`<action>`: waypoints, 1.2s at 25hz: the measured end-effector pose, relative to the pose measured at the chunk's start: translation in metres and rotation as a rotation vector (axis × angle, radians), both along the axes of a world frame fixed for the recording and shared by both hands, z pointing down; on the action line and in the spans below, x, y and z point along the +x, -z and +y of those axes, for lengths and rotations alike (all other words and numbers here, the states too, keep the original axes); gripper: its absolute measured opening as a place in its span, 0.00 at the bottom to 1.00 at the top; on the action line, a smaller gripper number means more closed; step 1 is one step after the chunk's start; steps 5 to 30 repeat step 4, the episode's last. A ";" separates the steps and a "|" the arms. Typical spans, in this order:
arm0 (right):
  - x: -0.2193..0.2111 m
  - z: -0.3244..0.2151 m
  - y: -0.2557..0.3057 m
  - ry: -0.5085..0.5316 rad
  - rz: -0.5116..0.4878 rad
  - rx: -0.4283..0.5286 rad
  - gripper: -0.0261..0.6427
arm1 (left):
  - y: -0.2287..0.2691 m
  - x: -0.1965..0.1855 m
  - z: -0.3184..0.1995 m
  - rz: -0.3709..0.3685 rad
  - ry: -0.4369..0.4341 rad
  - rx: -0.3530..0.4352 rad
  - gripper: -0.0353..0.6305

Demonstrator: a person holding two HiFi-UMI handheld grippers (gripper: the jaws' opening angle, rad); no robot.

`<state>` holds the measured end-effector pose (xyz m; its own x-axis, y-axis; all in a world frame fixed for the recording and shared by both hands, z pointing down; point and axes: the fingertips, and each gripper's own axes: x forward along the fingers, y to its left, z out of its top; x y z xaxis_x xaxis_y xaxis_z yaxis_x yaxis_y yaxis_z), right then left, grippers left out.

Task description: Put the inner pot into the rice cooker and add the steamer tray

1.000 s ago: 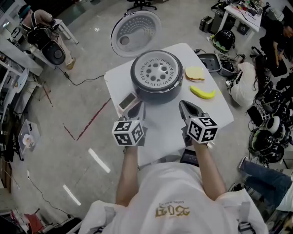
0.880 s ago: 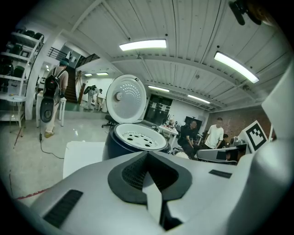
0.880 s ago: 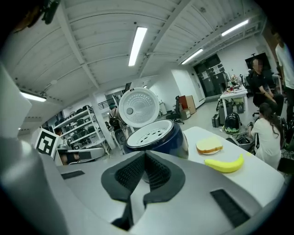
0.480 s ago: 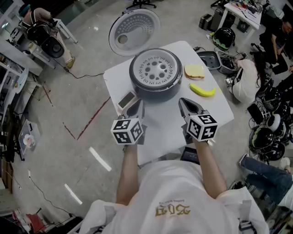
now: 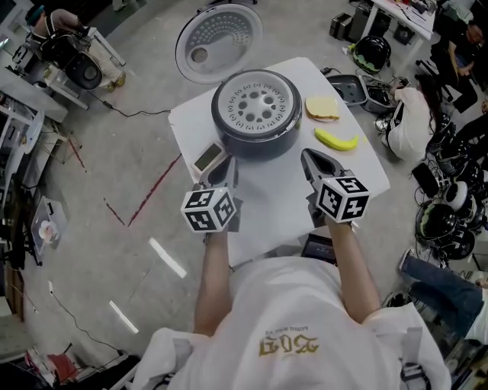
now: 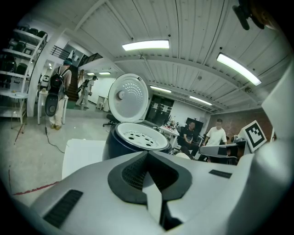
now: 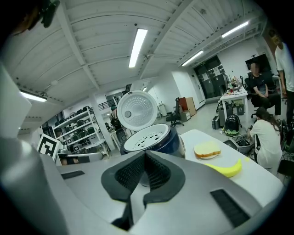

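Rice cooker (image 5: pixel 255 149) upright, lid (image 5: pixel 217 42) swung open rearward, steamer tray (image 5: pixel 257 107) flat inside

The rice cooker (image 5: pixel 263 146) has a glossy shell. The steamer tray (image 5: pixel 256 107) looks matt plastic, the counter (image 5: pixel 278 209) smooth.

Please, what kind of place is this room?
Probably a workshop or lab, not a kitchen: the rice cooker stands on a small white table on a bare concrete floor, with equipment shelves and a cluttered desk nearby.

Pretty bright, even light from the ceiling tube lights (image 6: pixel 146 45). Both gripper views have heavy fisheye warp and dark corners.
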<state>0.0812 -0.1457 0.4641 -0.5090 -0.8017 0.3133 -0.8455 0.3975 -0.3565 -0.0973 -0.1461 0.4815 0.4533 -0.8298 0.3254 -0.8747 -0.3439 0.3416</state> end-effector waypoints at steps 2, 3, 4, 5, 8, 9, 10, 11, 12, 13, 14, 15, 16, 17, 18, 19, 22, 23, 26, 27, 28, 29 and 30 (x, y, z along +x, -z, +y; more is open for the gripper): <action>0.002 -0.003 0.003 -0.003 -0.002 0.007 0.06 | 0.002 0.001 -0.002 0.003 0.000 0.004 0.07; 0.003 -0.005 0.005 -0.003 -0.003 0.012 0.06 | 0.003 0.001 -0.004 0.004 0.000 0.008 0.07; 0.004 -0.007 0.006 -0.004 -0.004 0.016 0.06 | 0.005 0.001 -0.006 0.006 0.000 0.011 0.07; 0.004 -0.007 0.006 -0.004 -0.004 0.016 0.06 | 0.005 0.001 -0.006 0.006 0.000 0.011 0.07; 0.004 -0.007 0.006 -0.004 -0.004 0.016 0.06 | 0.005 0.001 -0.006 0.006 0.000 0.011 0.07; 0.004 -0.007 0.006 -0.004 -0.004 0.016 0.06 | 0.005 0.001 -0.006 0.006 0.000 0.011 0.07; 0.004 -0.007 0.006 -0.004 -0.004 0.016 0.06 | 0.005 0.001 -0.006 0.006 0.000 0.011 0.07; 0.004 -0.007 0.006 -0.004 -0.004 0.016 0.06 | 0.005 0.001 -0.006 0.006 0.000 0.011 0.07; 0.004 -0.007 0.006 -0.004 -0.004 0.016 0.06 | 0.005 0.001 -0.006 0.006 0.000 0.011 0.07; 0.004 -0.007 0.006 -0.004 -0.004 0.016 0.06 | 0.005 0.001 -0.006 0.006 0.000 0.011 0.07; 0.004 -0.007 0.006 -0.004 -0.004 0.016 0.06 | 0.005 0.001 -0.006 0.006 0.000 0.011 0.07; 0.004 -0.007 0.006 -0.004 -0.004 0.016 0.06 | 0.005 0.001 -0.006 0.006 0.000 0.011 0.07; 0.004 -0.007 0.006 -0.004 -0.004 0.016 0.06 | 0.005 0.001 -0.006 0.006 0.000 0.011 0.07; 0.004 -0.007 0.006 -0.004 -0.004 0.016 0.06 | 0.005 0.001 -0.006 0.006 0.000 0.011 0.07; 0.004 -0.007 0.006 -0.004 -0.004 0.016 0.06 | 0.005 0.001 -0.006 0.006 0.000 0.011 0.07; 0.004 -0.007 0.006 -0.004 -0.004 0.016 0.06 | 0.005 0.001 -0.006 0.006 0.000 0.011 0.07; 0.004 -0.007 0.006 -0.004 -0.004 0.016 0.06 | 0.005 0.001 -0.006 0.006 0.000 0.011 0.07; 0.004 -0.007 0.006 -0.004 -0.004 0.016 0.06 | 0.005 0.001 -0.006 0.006 0.000 0.011 0.07; 0.004 -0.007 0.006 -0.004 -0.004 0.016 0.06 | 0.005 0.001 -0.006 0.006 0.000 0.011 0.07; 0.004 -0.007 0.006 -0.004 -0.004 0.016 0.06 | 0.005 0.001 -0.006 0.006 0.000 0.011 0.07; 0.004 -0.007 0.006 -0.004 -0.004 0.016 0.06 | 0.005 0.001 -0.006 0.006 0.000 0.011 0.07; 0.004 -0.007 0.006 -0.004 -0.004 0.016 0.06 | 0.005 0.001 -0.006 0.006 0.000 0.011 0.07; 0.004 -0.007 0.006 -0.004 -0.004 0.016 0.06 | 0.005 0.001 -0.006 0.006 0.000 0.011 0.07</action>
